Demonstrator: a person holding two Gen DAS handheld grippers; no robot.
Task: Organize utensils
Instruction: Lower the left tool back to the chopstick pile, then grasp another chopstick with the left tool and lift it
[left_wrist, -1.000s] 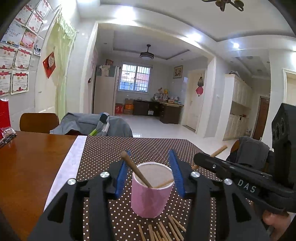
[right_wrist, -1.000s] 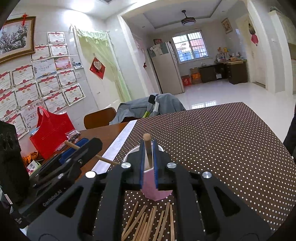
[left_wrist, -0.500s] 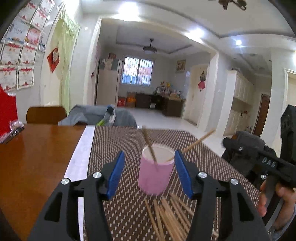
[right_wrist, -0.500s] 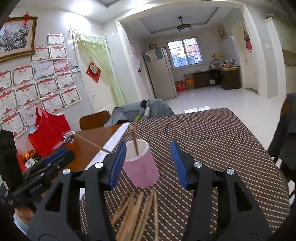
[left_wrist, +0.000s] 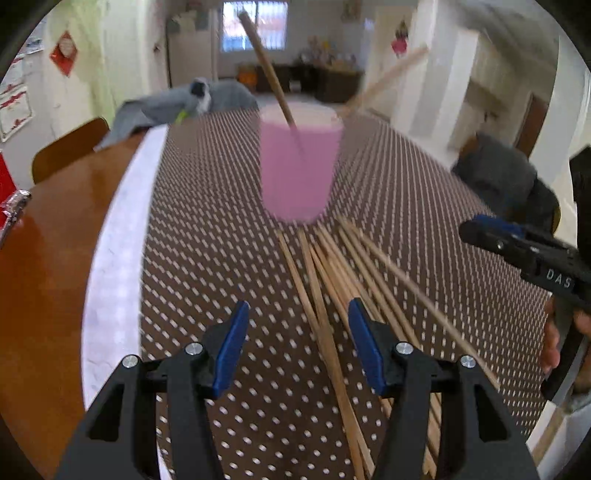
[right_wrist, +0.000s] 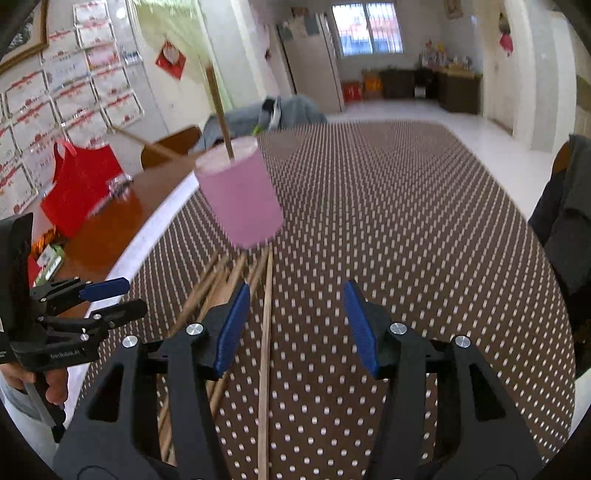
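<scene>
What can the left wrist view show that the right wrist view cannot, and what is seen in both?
Only the left wrist view shows the right claw from the side, with a hand beneath it. Only the right wrist view shows the red bag, the certificates on the wall, and the left claw from the side. Both show the pink cup holding two chopsticks, the loose chopsticks lying on the dotted cloth, and open claws over that pile.

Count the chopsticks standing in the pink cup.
2. One leans toward the cup's left rim, the other slants out over its right rim. Many more lie loose on the mat; none hidden inside that I can tell.
</scene>
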